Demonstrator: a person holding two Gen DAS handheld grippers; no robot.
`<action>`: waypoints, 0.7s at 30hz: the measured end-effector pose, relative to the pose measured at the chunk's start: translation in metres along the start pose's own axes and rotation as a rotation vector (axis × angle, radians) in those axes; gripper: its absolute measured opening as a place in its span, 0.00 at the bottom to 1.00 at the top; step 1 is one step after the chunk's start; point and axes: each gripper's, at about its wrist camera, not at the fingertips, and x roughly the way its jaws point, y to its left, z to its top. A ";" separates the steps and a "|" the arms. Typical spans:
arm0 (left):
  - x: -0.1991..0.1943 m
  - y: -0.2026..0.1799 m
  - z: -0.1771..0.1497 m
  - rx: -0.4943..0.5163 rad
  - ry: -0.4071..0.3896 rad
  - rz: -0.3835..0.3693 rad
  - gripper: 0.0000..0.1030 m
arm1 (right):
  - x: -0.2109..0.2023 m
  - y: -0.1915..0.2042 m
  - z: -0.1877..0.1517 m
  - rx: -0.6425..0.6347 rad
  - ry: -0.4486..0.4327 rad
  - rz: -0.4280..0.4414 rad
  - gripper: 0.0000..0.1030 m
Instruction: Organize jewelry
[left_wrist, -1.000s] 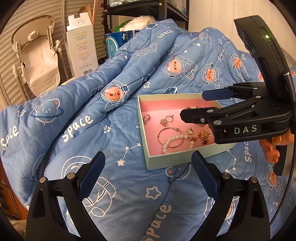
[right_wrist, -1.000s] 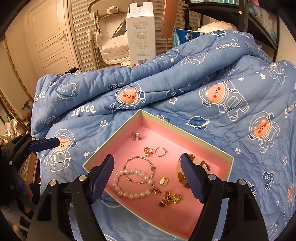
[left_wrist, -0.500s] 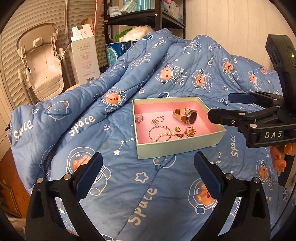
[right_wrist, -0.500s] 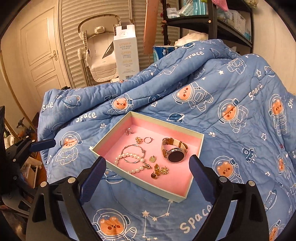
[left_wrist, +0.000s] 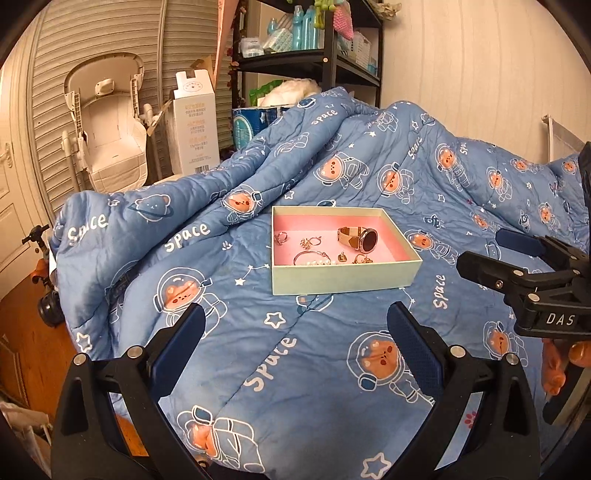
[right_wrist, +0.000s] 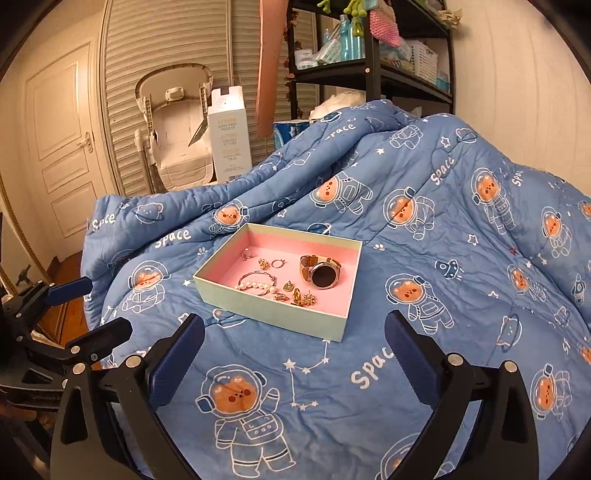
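Right tool (right_wrist: 293, 345) opening, empty; watch (right_wrist: 320, 272) on its side, face toward camera.

Soft quilted cloth blanket (right_wrist: 424, 258), matt cardboard box (right_wrist: 273, 314), glossy metal watch (right_wrist: 322, 275)

Left wrist view: looking forward and down across the blanket (left_wrist: 280, 354), set back from the box (left_wrist: 343, 282), right gripper (left_wrist: 517, 266) at right edge. Right wrist view: same downward slant, slightly further right, box (right_wrist: 273, 314) seen cornerwise, left gripper (right_wrist: 79, 314) at left edge. Shared: box, blanket, shelf (left_wrist: 314, 62), door side.
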 end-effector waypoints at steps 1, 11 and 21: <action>-0.007 0.000 -0.003 -0.012 -0.014 0.002 0.94 | -0.007 0.000 -0.004 0.019 -0.013 -0.014 0.93; -0.069 -0.004 -0.045 -0.084 -0.138 0.064 0.94 | -0.072 0.014 -0.054 0.049 -0.159 -0.135 0.93; -0.094 -0.006 -0.065 -0.106 -0.187 0.117 0.94 | -0.087 0.020 -0.071 0.023 -0.186 -0.174 0.93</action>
